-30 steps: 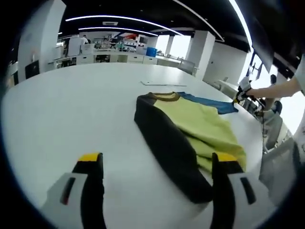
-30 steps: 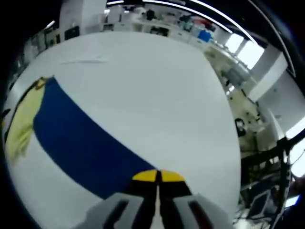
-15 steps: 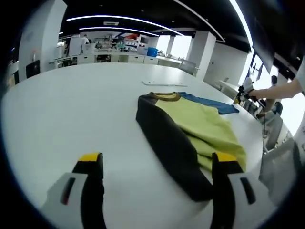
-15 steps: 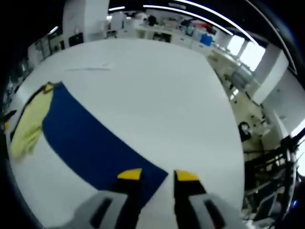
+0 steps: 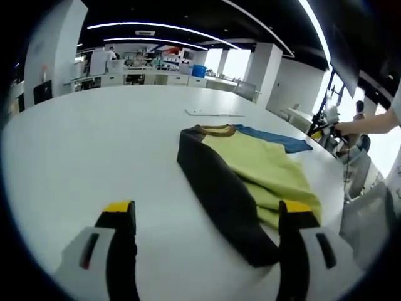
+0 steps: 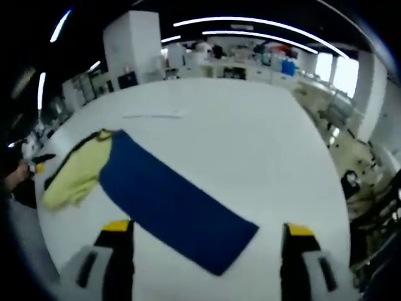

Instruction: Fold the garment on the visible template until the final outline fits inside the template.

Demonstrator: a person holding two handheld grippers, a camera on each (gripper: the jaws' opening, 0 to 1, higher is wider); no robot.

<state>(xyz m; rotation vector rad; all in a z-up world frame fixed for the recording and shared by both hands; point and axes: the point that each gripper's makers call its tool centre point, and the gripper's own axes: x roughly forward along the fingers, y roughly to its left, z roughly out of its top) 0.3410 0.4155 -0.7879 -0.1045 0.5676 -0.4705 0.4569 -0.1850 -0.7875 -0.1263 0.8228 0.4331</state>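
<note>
Your left gripper [image 5: 207,216] has its jaws spread wide and empty, low over the table [image 5: 94,138]. The right gripper [image 6: 207,235] is the same: jaws wide, nothing between them.

The shirt [image 5: 247,172] lies flat on the table. In the left gripper view it sits at 1 o'clock from the jaw gap, with its near end just inside your right-hand jaw tip. Its long axis runs from 5 o'clock up to 12, with the collar [image 5: 216,129] at the far end. The black sleeve [image 5: 219,191] is already folded along the near side and the green body [image 5: 269,166] is next to it.

In the right gripper view the blue sleeve [image 6: 175,204] stretches out flat, its long axis running 10 to 4 o'clock. Its cuff end points at 4 and lies between your jaws, nearer the right-hand one. The body bunches at 10 o'clock.

My read: the blue sleeve is the next fold and the right gripper is the nearer one. Drop onto the cuff end and carry it toward 10 o'clock, along the sleeve's own axis, onto the body.

A thin strip [image 5: 213,112] lies on the table beyond the collar. I can't tell whether that is the template edge.
</note>
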